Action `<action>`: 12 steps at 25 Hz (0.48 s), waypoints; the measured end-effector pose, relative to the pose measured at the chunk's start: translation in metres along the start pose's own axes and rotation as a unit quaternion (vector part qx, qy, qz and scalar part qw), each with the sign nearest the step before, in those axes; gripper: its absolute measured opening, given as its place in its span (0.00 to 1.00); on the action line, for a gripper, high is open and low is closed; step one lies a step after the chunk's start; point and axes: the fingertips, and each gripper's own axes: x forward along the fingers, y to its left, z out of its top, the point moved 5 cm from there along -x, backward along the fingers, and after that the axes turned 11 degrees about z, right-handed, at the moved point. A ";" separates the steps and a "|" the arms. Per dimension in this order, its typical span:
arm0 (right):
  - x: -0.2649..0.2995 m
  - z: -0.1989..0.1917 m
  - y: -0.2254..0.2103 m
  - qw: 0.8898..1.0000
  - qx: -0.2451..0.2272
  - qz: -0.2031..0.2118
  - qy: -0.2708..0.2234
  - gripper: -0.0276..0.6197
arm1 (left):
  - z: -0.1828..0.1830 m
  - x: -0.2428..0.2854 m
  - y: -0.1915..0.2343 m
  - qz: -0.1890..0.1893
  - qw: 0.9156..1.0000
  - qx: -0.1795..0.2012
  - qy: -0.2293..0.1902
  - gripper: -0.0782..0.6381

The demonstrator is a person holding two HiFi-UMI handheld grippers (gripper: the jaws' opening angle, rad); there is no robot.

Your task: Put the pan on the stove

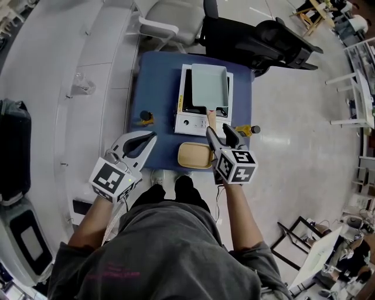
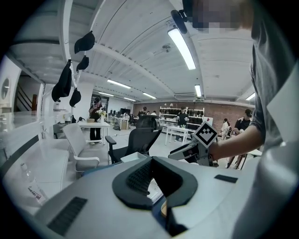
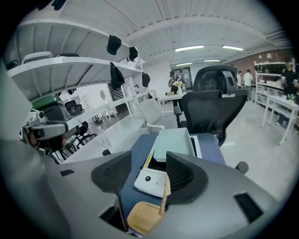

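Note:
A pale green rectangular pan [image 1: 208, 85] lies on the white stove [image 1: 202, 99] on the blue table [image 1: 158, 76]. Its wooden handle [image 1: 210, 119] points toward me. My right gripper [image 1: 218, 132] is open just short of the stove's front edge, and the handle's end runs between its jaws, close to one of them. In the right gripper view the pan [image 3: 174, 142] lies ahead on the stove [image 3: 150, 179], and the handle [image 3: 165, 198] runs along the right jaw's inner side. My left gripper [image 1: 146, 139] hangs shut and empty at the table's front left corner.
A tan wooden tray [image 1: 195, 155] lies on the table in front of the stove. Small yellow bottles stand to the left [image 1: 145, 118] and right [image 1: 249, 130]. A black office chair [image 1: 263, 38] and a white chair [image 1: 170, 17] stand behind the table, with a white counter [image 1: 70, 70] to the left.

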 end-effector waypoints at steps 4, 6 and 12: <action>-0.016 0.012 0.013 1.000 -0.020 0.009 -0.022 0.37 | 0.006 -0.003 -0.004 -0.004 1.000 0.003 -0.008 0.10; -0.024 0.017 0.018 0.999 -0.024 0.014 -0.030 0.36 | 0.009 -0.005 -0.005 -0.006 1.000 0.005 -0.010 0.10; -0.040 0.033 0.035 0.998 -0.031 0.037 -0.051 0.34 | 0.018 -0.007 -0.007 -0.009 1.000 0.008 -0.021 0.10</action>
